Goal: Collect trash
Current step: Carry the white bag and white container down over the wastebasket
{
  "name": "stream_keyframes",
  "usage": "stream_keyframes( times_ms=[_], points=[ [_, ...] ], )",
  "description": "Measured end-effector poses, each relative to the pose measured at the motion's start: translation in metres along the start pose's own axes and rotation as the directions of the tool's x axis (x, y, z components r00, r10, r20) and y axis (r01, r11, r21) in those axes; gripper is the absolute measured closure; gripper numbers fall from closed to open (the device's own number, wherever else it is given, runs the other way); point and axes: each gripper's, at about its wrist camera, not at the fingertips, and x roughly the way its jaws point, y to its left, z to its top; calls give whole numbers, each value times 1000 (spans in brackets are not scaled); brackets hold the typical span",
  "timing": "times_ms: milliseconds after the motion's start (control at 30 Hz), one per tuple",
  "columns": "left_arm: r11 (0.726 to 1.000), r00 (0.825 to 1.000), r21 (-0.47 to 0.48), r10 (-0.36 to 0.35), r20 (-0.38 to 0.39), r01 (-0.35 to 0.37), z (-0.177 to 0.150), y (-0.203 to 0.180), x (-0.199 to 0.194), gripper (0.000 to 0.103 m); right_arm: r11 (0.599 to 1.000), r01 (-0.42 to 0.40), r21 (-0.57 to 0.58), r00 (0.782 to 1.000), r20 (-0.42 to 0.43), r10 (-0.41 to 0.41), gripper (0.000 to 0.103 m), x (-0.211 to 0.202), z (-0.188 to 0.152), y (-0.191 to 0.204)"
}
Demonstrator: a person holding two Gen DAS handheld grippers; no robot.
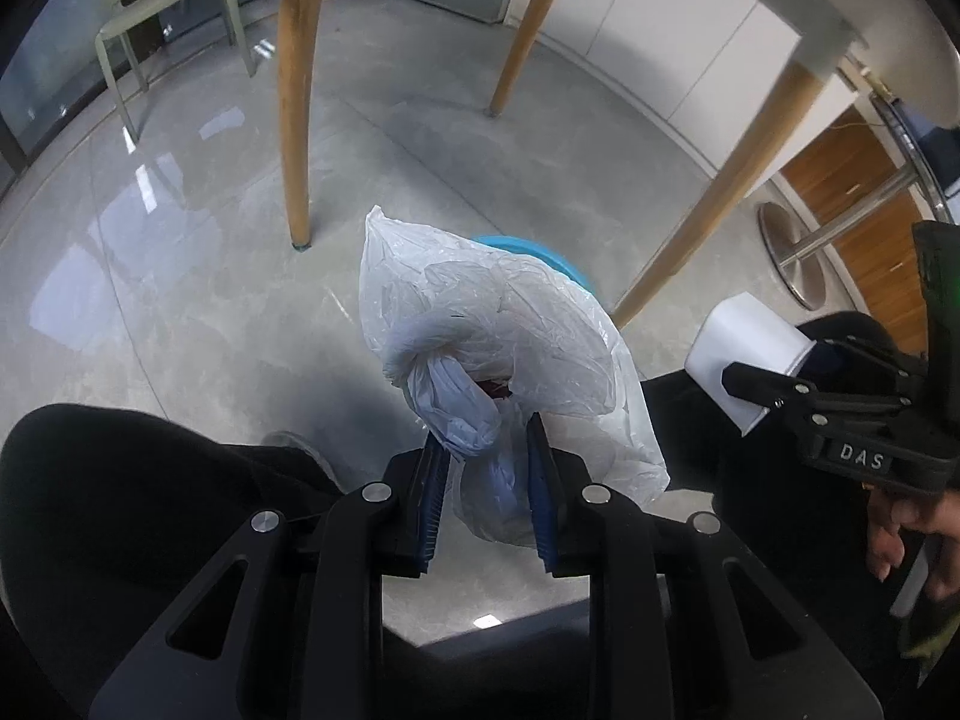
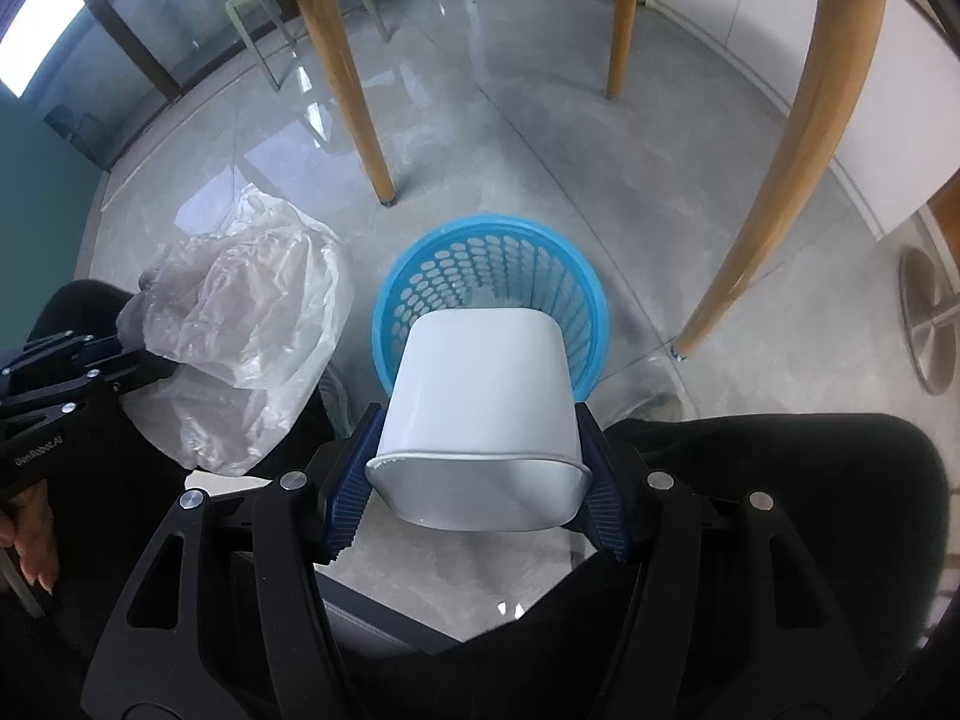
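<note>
two things in hand, both over the blue basket.

largest first: the blue basket (image 2: 489, 294) stands on the floor among the wooden table legs (image 2: 354, 78), looks empty and stiff, and needs no hold. the plastic bag (image 1: 498, 348) hangs off my left gripper (image 1: 487, 480), whose pads are clamped on the twisted neck; it is soft, thin and, i judge, light, with something dark just showing inside, so the bunched neck is the safe place to hold, as the smooth film would slip or tear. the white cup (image 2: 483, 414) is pinched across its walls near the rim by my right gripper (image 2: 477, 495), tilted over the basket; it looks light and squashable, so a gentle squeeze should do.
</note>
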Motion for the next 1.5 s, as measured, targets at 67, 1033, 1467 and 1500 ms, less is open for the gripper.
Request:
stream_keyframes(
  times_ms=[67,1033,1467,1500],
  points=[
    [1000,1000,-5,8,-14,-8,5,0,8,79,1000,6,0,1000,-15,-6,45,8,5,-1],
    [991,959,-53,103,-265,-121,41,12,143,79,987,16,157,966,-256,25,45,156,49,-39],
    [985,937,66,171,-305,-159,51,-9,187,79,961,-4,275,941,-324,97,45,198,55,-68],
    [985,937,65,171,-306,-159,52,-10,189,79,959,4,284,936,-338,96,45,203,55,-71]
  ],
)
